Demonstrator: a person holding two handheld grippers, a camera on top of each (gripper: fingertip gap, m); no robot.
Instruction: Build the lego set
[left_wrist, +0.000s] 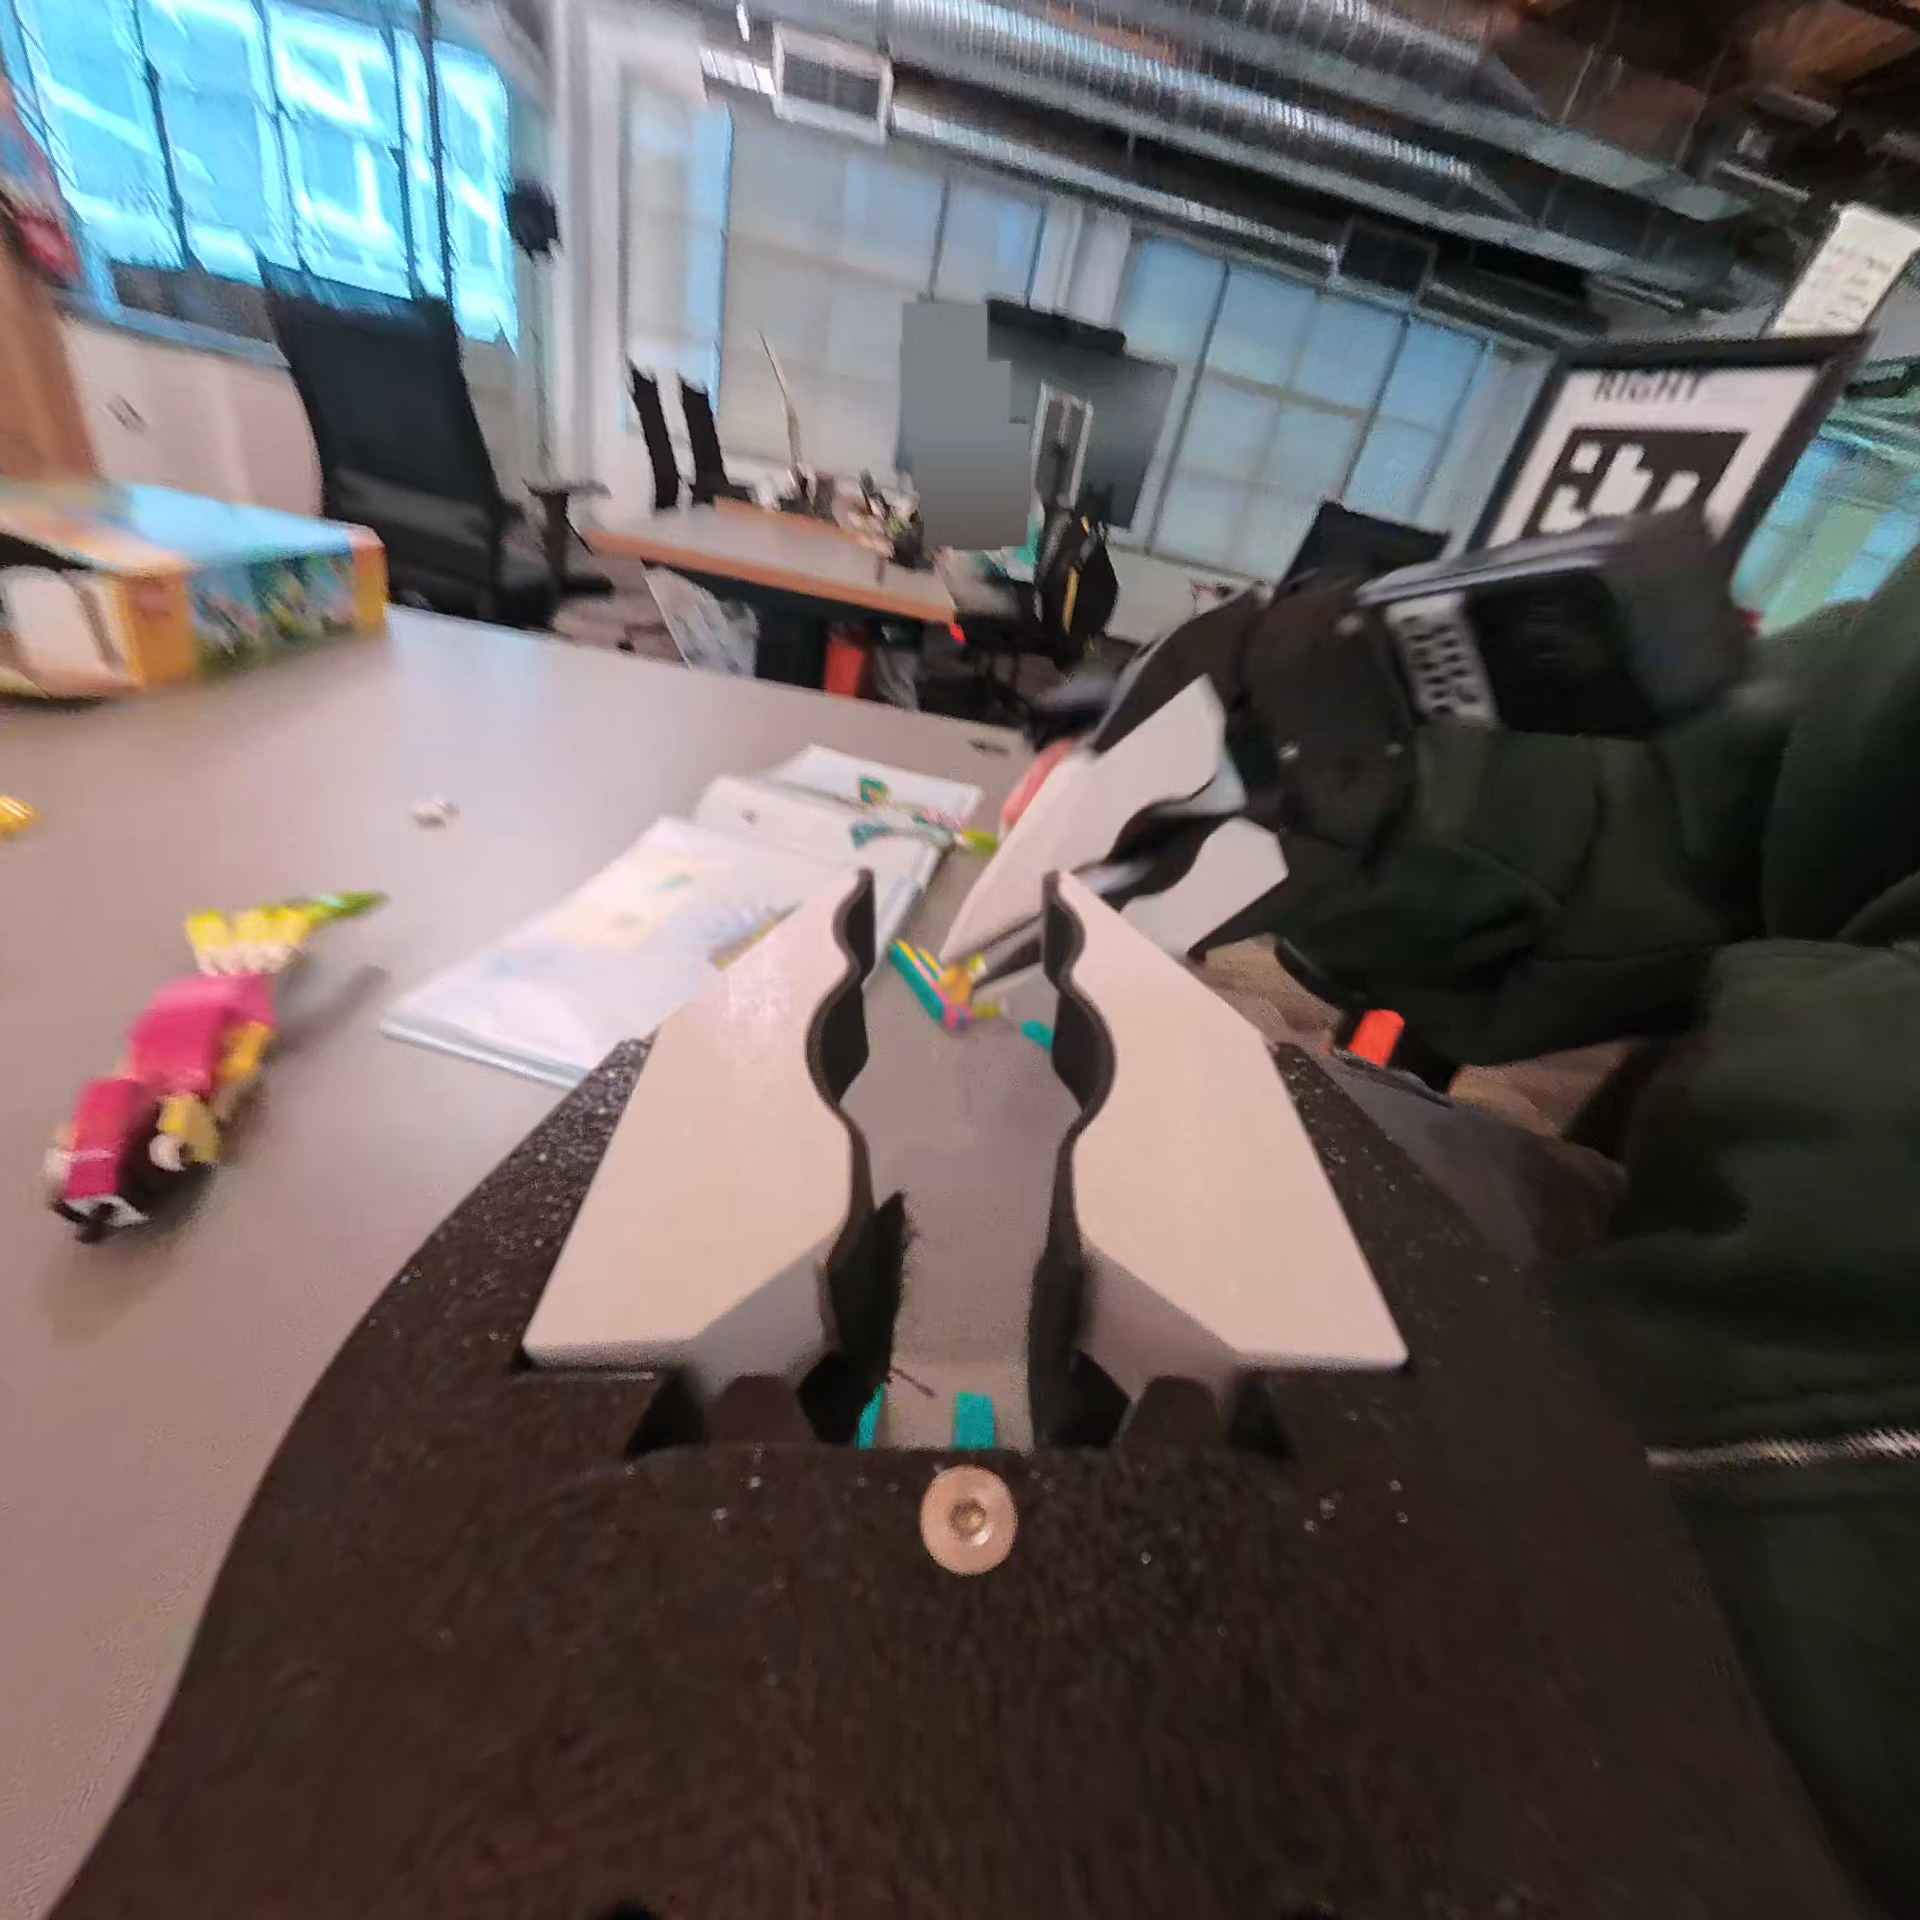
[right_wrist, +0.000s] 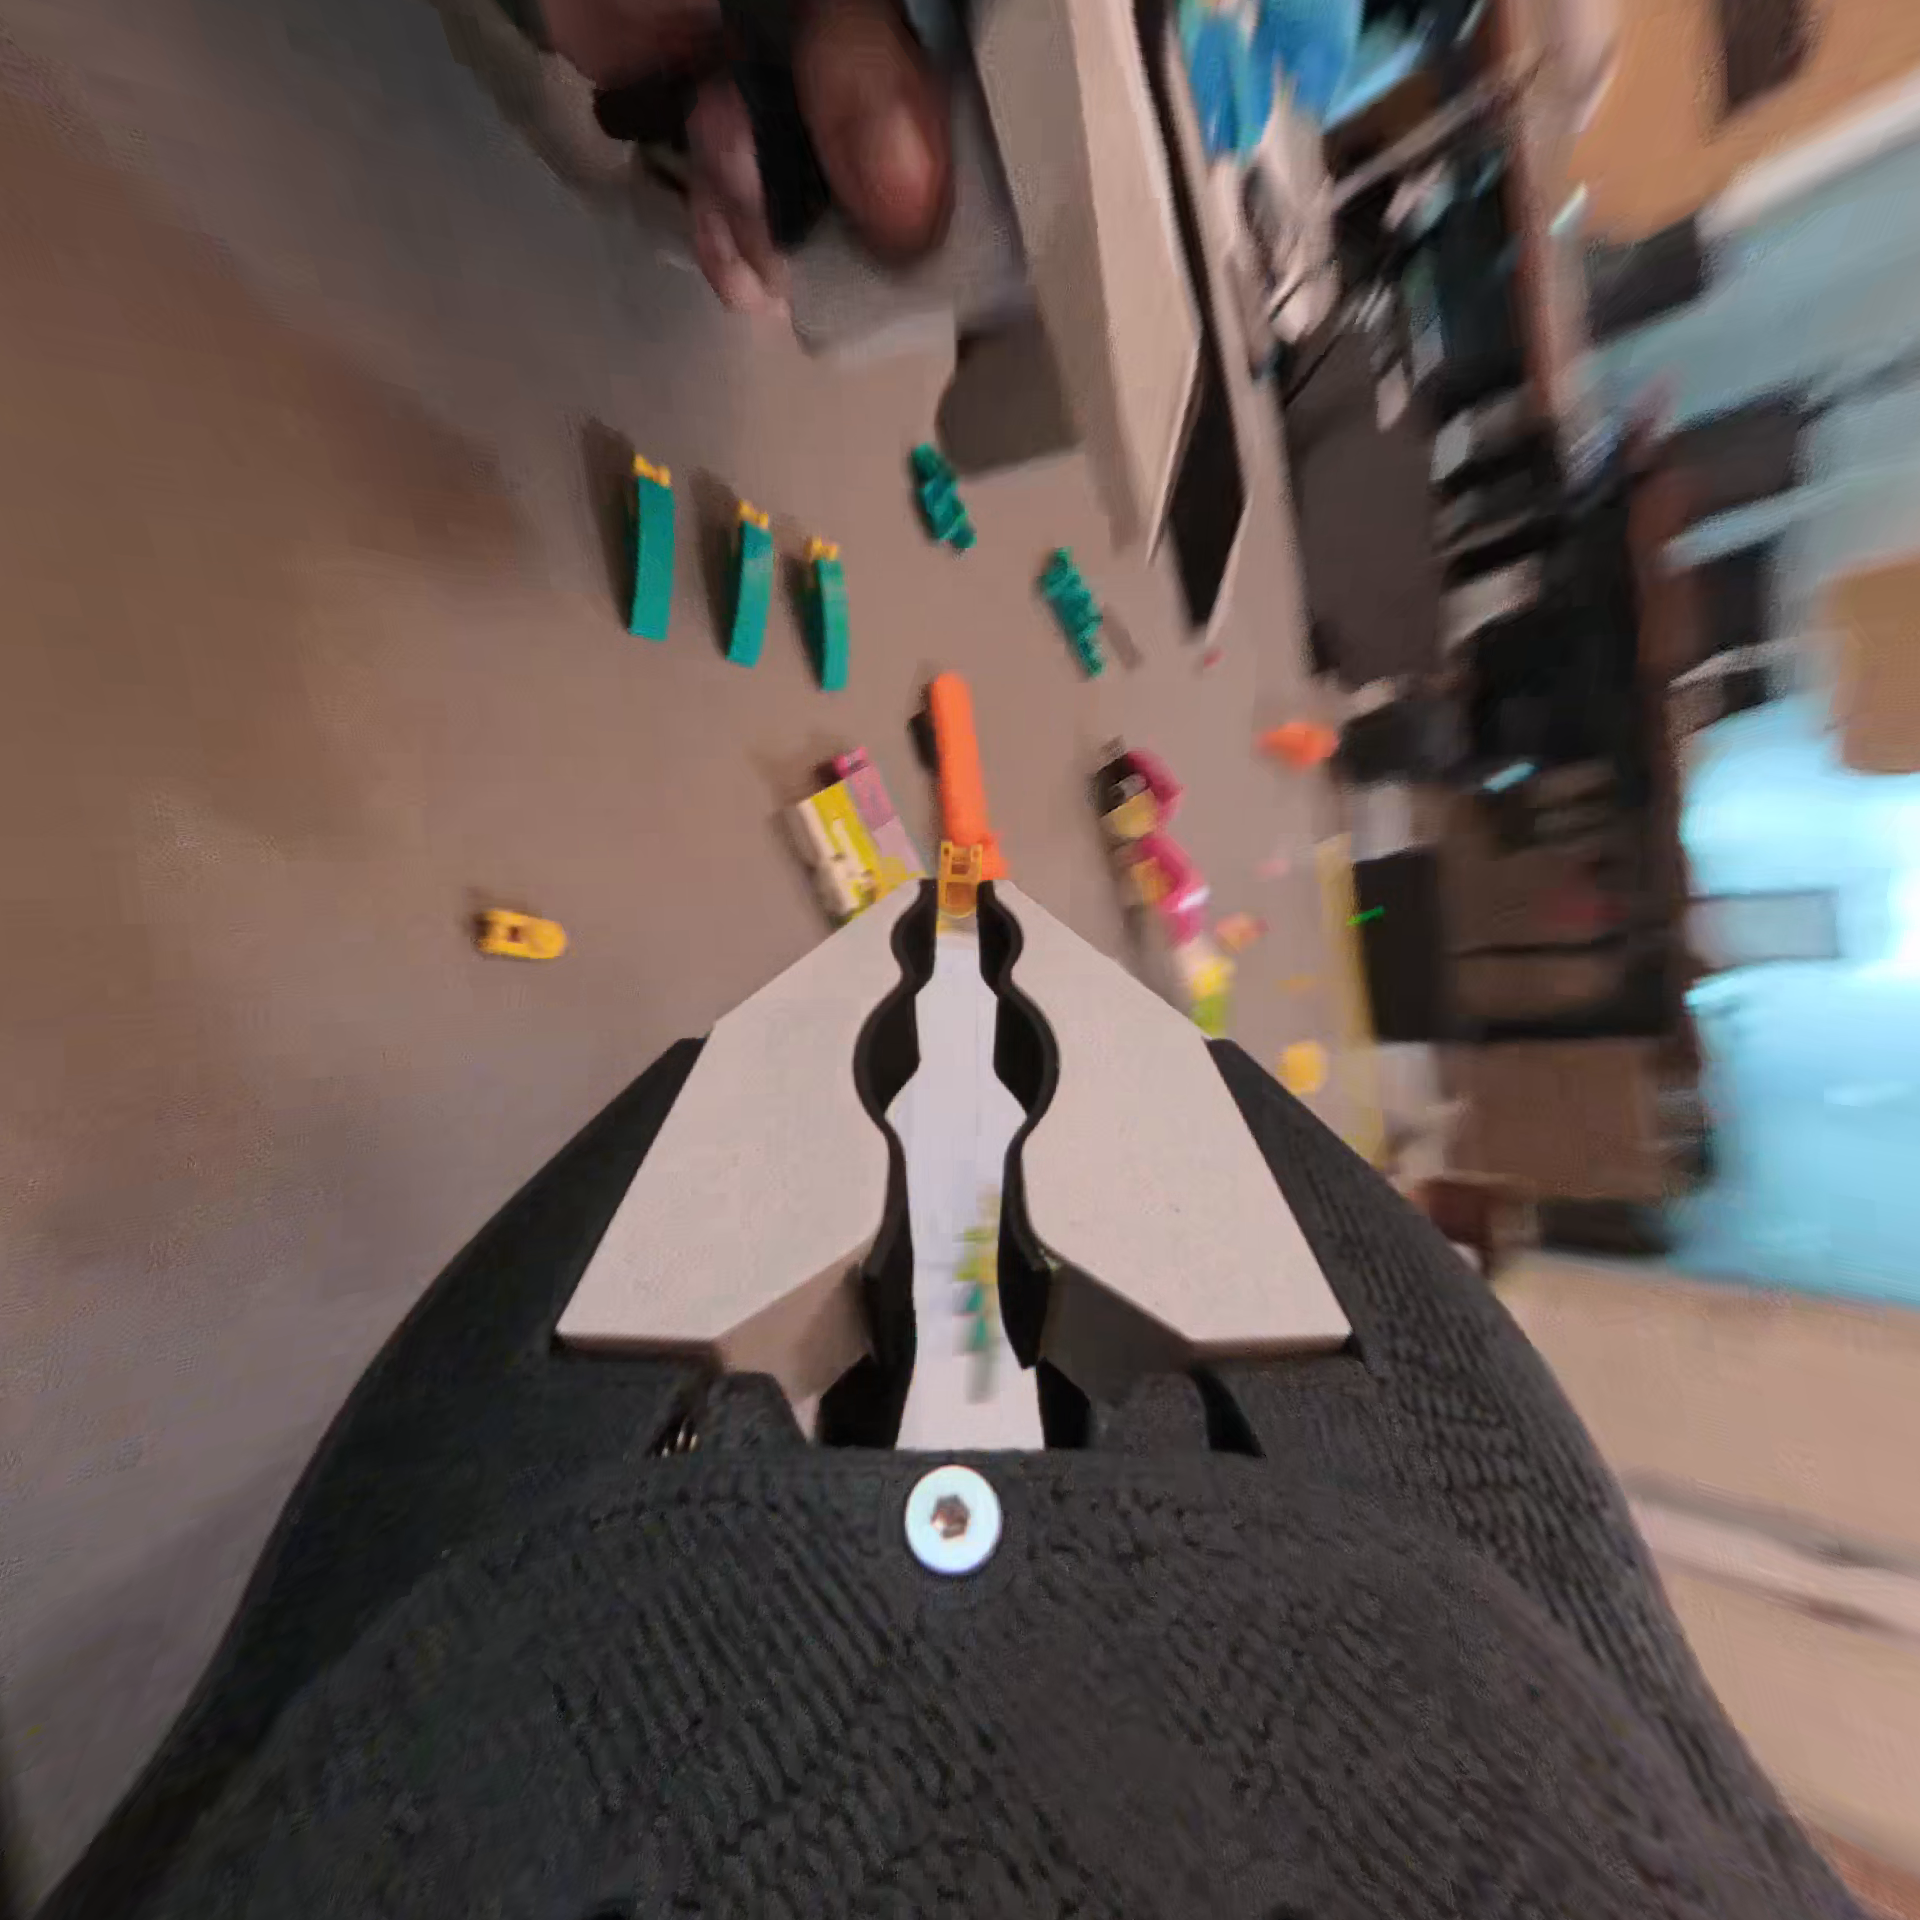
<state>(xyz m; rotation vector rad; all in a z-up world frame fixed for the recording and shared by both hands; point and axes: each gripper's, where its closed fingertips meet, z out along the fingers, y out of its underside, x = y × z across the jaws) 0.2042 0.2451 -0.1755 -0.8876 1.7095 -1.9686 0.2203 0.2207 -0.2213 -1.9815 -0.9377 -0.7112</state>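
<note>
Your right gripper (right_wrist: 958, 902) is closed on a small yellow piece (right_wrist: 957, 881) at its fingertips, directly in front of the orange brick separator (right_wrist: 958, 767) on the grey table (right_wrist: 312, 727). Your left gripper (left_wrist: 958, 914) stands open and empty. Beyond the separator, three teal curved bricks (right_wrist: 740, 582) lie side by side.

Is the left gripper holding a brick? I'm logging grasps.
No: the left gripper stands open, with only bare grey table showing between its fingers.
</note>
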